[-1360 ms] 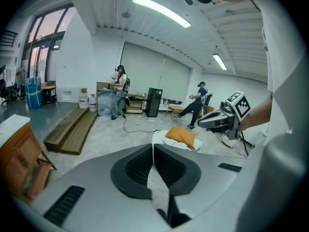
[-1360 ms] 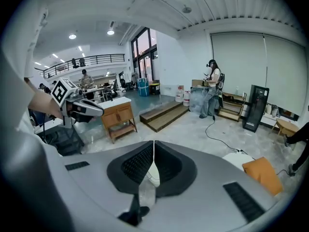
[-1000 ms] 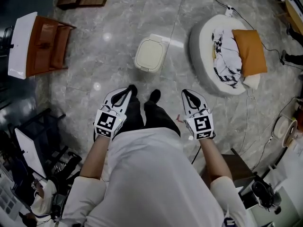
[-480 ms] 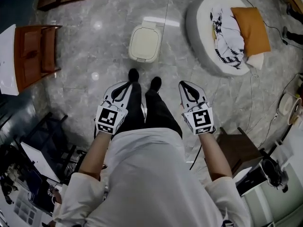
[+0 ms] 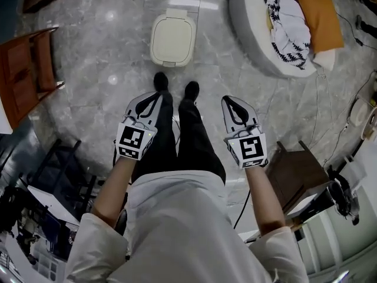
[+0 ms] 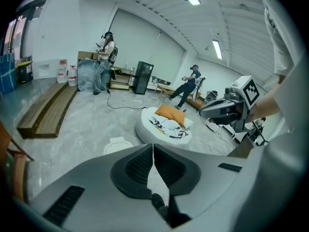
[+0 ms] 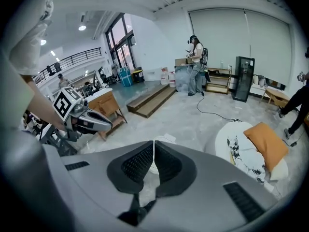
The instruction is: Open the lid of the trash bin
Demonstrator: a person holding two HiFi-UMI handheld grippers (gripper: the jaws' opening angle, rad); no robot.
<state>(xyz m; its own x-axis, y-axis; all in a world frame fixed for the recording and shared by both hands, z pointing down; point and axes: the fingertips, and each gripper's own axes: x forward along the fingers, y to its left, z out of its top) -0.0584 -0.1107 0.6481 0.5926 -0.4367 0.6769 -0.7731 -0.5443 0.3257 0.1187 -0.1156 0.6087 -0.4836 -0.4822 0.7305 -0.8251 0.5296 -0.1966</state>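
While it sits shut, trash bin (image 5: 172, 39): 12 o'clock
Left hand-held gripper (image 5: 155, 97): pressed together
Right hand-held gripper (image 5: 230, 101): pressed together

Left claw (image 6: 153, 147) closed, empty; trash bin (image 6: 117, 144) on floor (image 6: 82, 122) beyond.

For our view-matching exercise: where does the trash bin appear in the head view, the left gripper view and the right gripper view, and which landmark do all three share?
Head view: trash bin at top centre, on the floor ahead of the shoes.
Left gripper view: trash bin left of centre, below mid-height.
Right gripper view: trash bin at centre, below mid-height.
Shared landmark: orange cushion on the round white bed, right of the trash bin in each view.
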